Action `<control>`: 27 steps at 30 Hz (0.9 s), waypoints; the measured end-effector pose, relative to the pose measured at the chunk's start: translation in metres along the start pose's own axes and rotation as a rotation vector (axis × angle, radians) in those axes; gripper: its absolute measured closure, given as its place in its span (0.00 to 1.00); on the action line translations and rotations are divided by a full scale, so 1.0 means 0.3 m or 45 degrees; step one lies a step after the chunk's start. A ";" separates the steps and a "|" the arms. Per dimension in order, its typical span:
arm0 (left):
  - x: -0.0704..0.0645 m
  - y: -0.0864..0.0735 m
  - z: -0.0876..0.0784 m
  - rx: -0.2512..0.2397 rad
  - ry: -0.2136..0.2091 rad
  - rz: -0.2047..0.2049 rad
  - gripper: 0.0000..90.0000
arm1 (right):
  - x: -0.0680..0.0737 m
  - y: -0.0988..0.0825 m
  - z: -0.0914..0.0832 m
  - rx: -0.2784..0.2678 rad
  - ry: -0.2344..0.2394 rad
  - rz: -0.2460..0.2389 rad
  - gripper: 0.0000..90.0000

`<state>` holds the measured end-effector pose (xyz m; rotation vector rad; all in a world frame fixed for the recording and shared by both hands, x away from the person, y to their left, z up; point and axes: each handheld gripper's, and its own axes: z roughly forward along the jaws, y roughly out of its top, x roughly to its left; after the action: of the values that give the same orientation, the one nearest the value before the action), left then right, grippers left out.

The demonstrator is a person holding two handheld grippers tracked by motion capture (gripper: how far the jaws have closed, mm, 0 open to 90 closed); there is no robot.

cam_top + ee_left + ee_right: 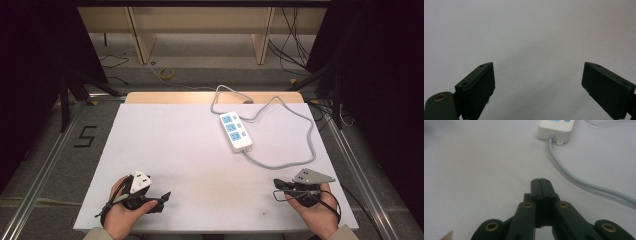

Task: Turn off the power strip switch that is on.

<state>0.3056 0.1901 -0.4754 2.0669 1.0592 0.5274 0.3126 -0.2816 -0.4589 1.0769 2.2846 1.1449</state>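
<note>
A white power strip (236, 131) with blue sockets lies on the white table top (175, 150), right of centre; its near end shows in the right gripper view (555, 130). A grey cable (280, 162) runs from that end, curves right and loops round behind the strip (576, 181). My left gripper (161, 199) rests near the front left edge, held in a hand. Its jaws stand wide apart over bare white surface, nothing between them (537, 66). My right gripper (276, 189) sits at the front right, pointing left. Its jaws are pressed together on nothing (540, 181), short of the cable.
A wooden strip (200, 97) edges the far side of the table. Beyond it, on the floor, stand wooden shelf legs (142, 40) among loose dark cables. Metal rails (45, 160) run along both sides of the table.
</note>
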 end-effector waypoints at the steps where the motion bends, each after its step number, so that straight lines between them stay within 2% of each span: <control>1: -0.001 0.000 0.000 0.001 0.000 -0.001 0.13 | 0.000 0.001 0.000 0.004 -0.002 0.002 1.00; 8: -0.004 0.001 0.003 -0.002 -0.001 -0.008 0.14 | -0.005 0.022 -0.003 0.030 0.002 0.038 1.00; 16: -0.003 0.001 0.003 -0.006 0.004 -0.007 0.14 | -0.006 0.053 0.010 0.052 -0.009 0.021 1.00; 27: -0.004 0.001 0.003 -0.012 0.008 -0.004 0.15 | -0.016 0.093 0.027 0.076 -0.024 0.027 1.00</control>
<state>0.3058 0.1887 -0.4757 2.0565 1.0615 0.5366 0.3336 -0.2705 -0.4414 1.1314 2.3114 1.0762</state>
